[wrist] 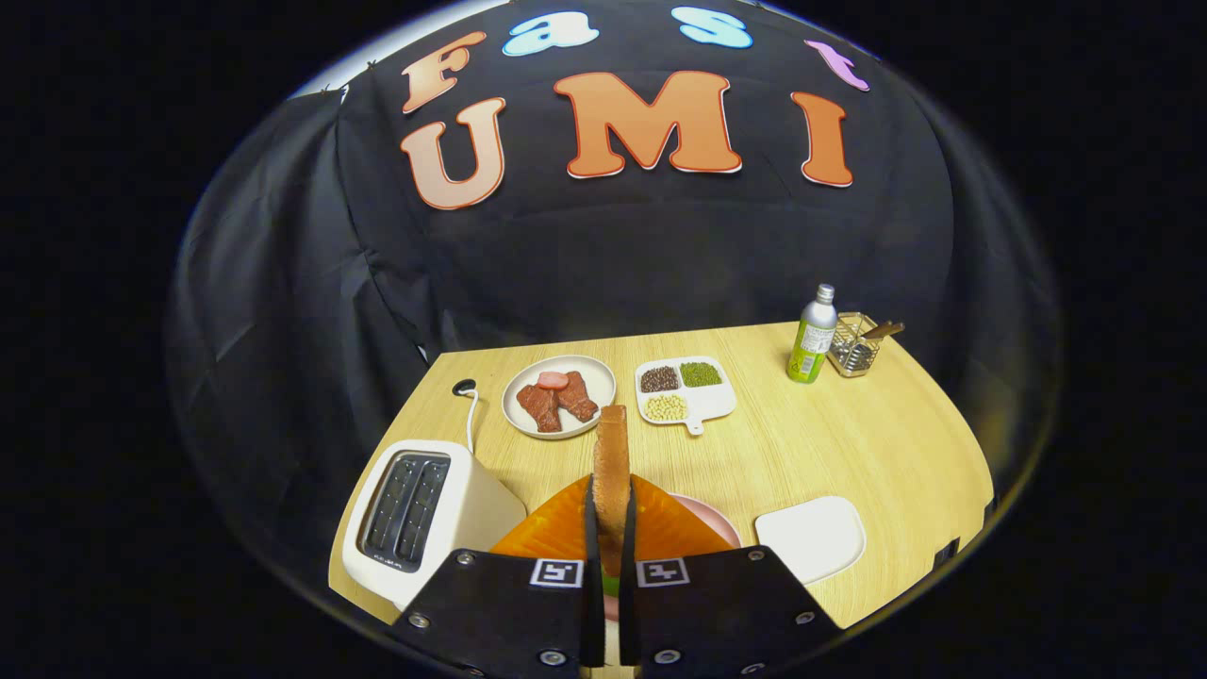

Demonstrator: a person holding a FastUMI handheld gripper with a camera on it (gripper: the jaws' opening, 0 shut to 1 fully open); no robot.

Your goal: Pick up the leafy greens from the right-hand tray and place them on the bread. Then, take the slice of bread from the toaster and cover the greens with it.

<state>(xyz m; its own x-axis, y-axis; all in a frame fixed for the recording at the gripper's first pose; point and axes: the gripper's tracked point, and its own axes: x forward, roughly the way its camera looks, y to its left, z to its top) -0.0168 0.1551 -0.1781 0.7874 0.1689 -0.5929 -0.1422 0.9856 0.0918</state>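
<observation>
fingers [611, 528] clamping upright bread slice [611, 462], toaster [424, 514] beside

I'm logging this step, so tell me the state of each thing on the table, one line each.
gripper: fingers shut on the bread slice.
bread slice: held upright on edge, above the pink plate.
toaster: both slots empty.
white tray: empty.
pink plate: mostly hidden.
bottle: upright, capped.

The claw [611, 528] and its bread slice [611, 462] hide most of the pink plate [709, 517].
</observation>
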